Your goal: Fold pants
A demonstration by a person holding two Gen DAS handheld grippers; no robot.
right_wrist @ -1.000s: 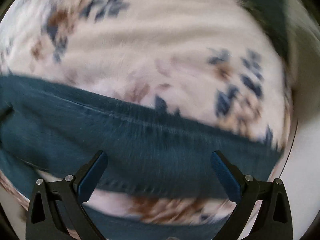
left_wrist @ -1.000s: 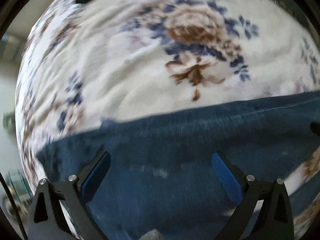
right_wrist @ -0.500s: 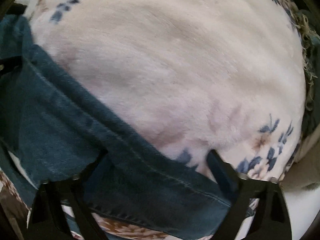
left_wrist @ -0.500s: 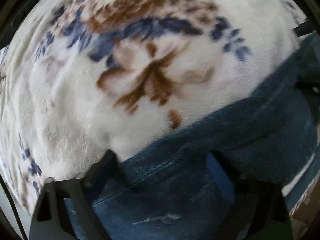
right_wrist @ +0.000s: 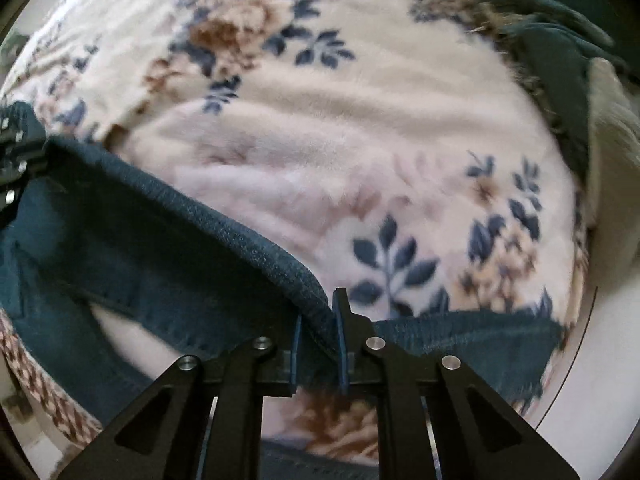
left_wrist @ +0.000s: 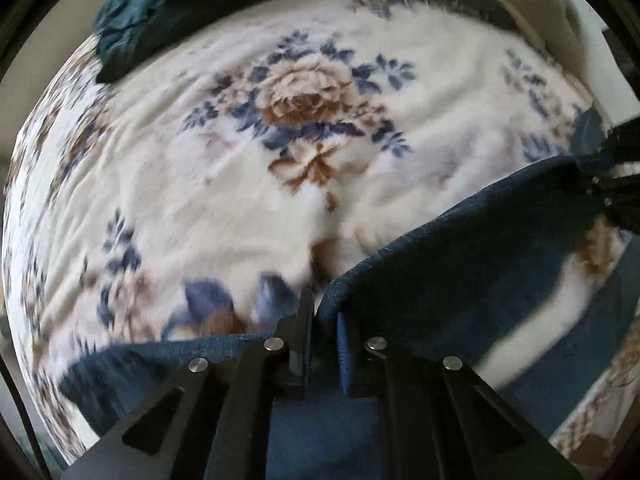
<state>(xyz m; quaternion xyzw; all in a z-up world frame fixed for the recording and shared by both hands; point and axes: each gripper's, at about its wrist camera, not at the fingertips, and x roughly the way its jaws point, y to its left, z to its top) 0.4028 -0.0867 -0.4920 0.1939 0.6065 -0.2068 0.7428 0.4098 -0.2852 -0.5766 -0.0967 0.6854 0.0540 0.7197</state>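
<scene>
Currently: item, pants (left_wrist: pixel 460 264), dark blue denim, one pair. Location: on a white fleece blanket (left_wrist: pixel 224 184) printed with blue and brown flowers, spread over what looks like a bed. Most of the garment lies at the near edge of the blanket; one edge is raised off it.

Left gripper (left_wrist: pixel 322 320): pressed together, pinching the folded denim edge. In the left wrist view the cloth climbs from the jaws up and to the right, toward the other gripper at the right border.

Right gripper (right_wrist: pixel 318 320): jaws closing on the same thick, rolled edge, the denim already caught between the pads. In the right wrist view the edge runs from the jaws up and to the left, to the left gripper (right_wrist: pixel 16 152) at the left border.

Relation: the two grippers hold one hem-like edge at two well-separated points; the stretch between them hangs fairly taut above the blanket. The rest of the pants trails below and near, partly under both tools.

Step in hand, as judged: pick-up of an edge complete or nearly so, start of a fold.

Next move, as judged: carry both grips together toward the far side or back across the garment, keeping the span between them level and taut, then lay it down aligned with the opposite edge.

Also present: dark teal cloth (left_wrist: pixel 132 24) bunched at the far left of the blanket. Motion blur limits finer detail.
</scene>
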